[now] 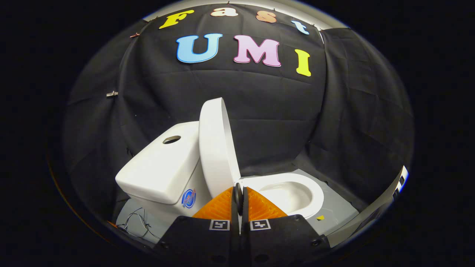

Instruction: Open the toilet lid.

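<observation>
A white toilet stands just ahead of my fingers. Its lid is raised almost upright and leans toward the tank, which has a round hole in its top. The open bowl with its rim lies to the right of the lid. My gripper is shut, its two fingers pressed together with nothing between them. The fingertips sit right at the lid's lower edge near the hinge, in front of the bowl's rim.
The toilet rests on a grey floor panel with a small yellow mark on it. Thin loose wires lie on the floor left of the tank. Black cloth walls close in behind and on both sides.
</observation>
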`<state>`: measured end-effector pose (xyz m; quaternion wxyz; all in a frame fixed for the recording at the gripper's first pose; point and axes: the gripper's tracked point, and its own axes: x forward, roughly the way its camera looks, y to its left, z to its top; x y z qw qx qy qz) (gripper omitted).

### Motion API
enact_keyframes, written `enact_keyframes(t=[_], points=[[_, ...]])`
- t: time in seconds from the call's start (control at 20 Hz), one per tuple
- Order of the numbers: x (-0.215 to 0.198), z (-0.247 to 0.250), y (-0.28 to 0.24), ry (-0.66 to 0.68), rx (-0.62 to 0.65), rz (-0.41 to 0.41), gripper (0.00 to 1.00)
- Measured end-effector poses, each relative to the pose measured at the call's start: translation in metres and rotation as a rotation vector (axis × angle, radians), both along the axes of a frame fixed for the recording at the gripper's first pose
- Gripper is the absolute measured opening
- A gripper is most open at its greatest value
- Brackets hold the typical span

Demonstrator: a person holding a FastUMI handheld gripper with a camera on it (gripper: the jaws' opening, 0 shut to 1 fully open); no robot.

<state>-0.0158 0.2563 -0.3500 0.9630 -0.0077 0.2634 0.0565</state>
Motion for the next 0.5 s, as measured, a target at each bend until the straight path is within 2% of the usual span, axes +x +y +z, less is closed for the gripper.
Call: enact_keyframes(t=[0.5], points=[[-0.004, -0.002, 0.028, -0.025, -0.045, 0.027, 0.05]])
